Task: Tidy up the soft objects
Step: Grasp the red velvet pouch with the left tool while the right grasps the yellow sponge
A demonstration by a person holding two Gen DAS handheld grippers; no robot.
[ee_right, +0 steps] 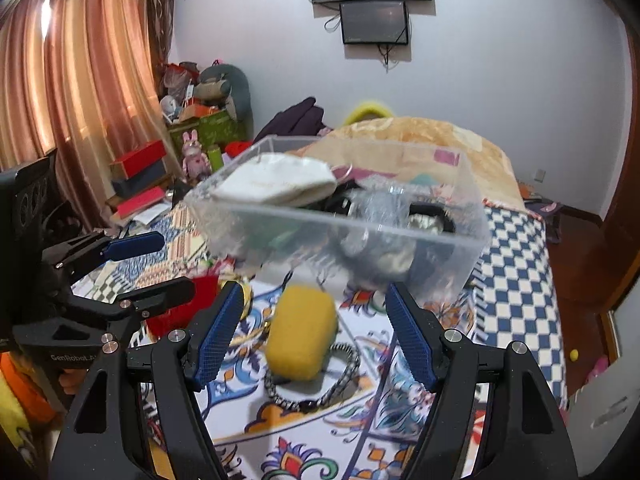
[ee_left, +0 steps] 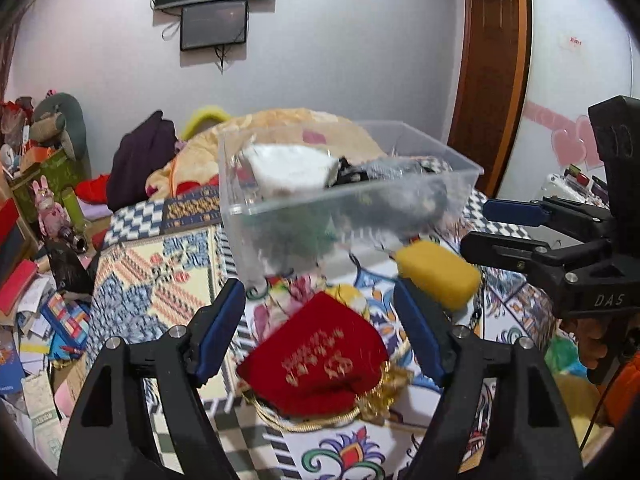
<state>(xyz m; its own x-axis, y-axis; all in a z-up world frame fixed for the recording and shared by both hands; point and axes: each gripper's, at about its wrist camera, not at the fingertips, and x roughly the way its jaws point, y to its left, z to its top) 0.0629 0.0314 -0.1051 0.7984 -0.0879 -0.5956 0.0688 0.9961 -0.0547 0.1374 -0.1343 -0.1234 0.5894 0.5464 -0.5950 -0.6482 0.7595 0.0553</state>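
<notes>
A red velvet pouch [ee_left: 320,352] with gold lettering lies on the patterned bedspread, between and just beyond my open left gripper [ee_left: 320,328]. A yellow sponge [ee_right: 302,330] lies on the spread between the fingers of my open right gripper [ee_right: 314,332], beside a silver chain bracelet [ee_right: 316,380]. The sponge also shows in the left wrist view [ee_left: 438,274]. A clear plastic box [ee_left: 344,184] stands behind, holding a white cloth pouch [ee_right: 276,186] and dark items. The right gripper [ee_left: 496,232] shows at the right of the left view.
A gold-trimmed item [ee_left: 376,396] lies under the red pouch. An orange blanket [ee_right: 432,140] is heaped behind the box. Boxes, toys and papers [ee_left: 40,240] crowd the floor at left. A wooden door [ee_left: 492,60] stands at right.
</notes>
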